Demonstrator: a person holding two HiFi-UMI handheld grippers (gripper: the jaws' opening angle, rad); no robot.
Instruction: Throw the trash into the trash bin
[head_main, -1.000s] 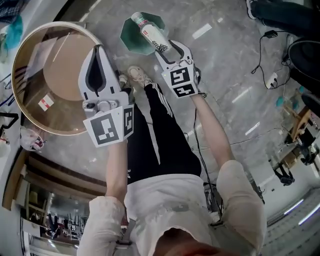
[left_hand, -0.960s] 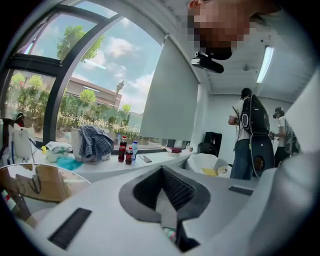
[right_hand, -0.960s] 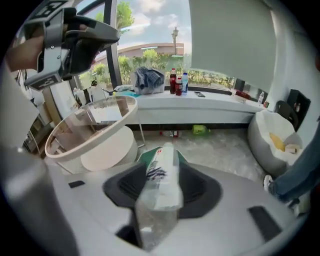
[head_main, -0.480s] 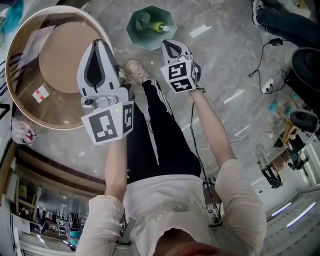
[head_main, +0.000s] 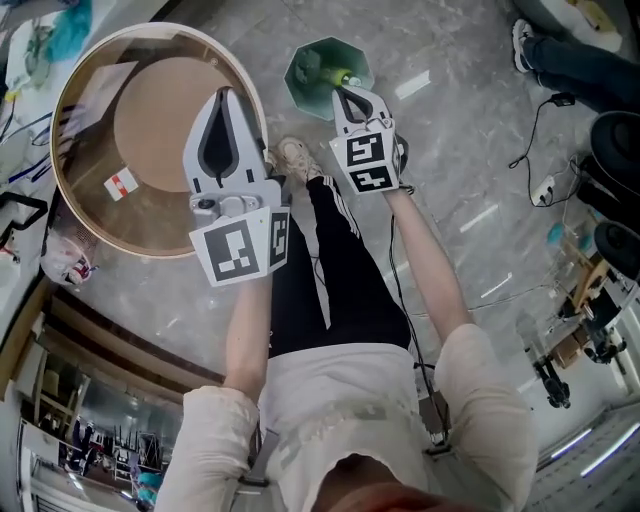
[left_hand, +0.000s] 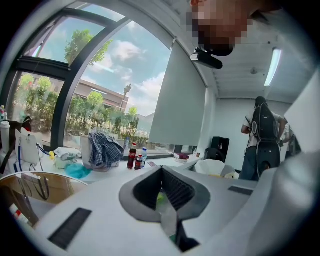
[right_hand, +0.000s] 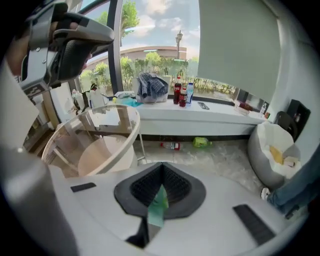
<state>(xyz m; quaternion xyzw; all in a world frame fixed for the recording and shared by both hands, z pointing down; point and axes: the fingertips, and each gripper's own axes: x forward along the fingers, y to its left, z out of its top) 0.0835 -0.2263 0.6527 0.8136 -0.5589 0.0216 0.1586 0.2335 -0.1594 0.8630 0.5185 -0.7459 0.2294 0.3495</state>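
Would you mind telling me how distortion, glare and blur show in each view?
Head view: wide-angle bowing at the edges, light streaks glaring off the polished floor. Left gripper view: strong fisheye, black corners, bright window behind. Right gripper view: same fisheye; the right gripper has a soft, out-of-focus near body.

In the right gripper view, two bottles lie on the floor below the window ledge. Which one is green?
The green bottle is the right-hand one of the pair. The clear bottle, to its left, has a red label.

Head view looks down; others face windows (left_hand: 75, 85).
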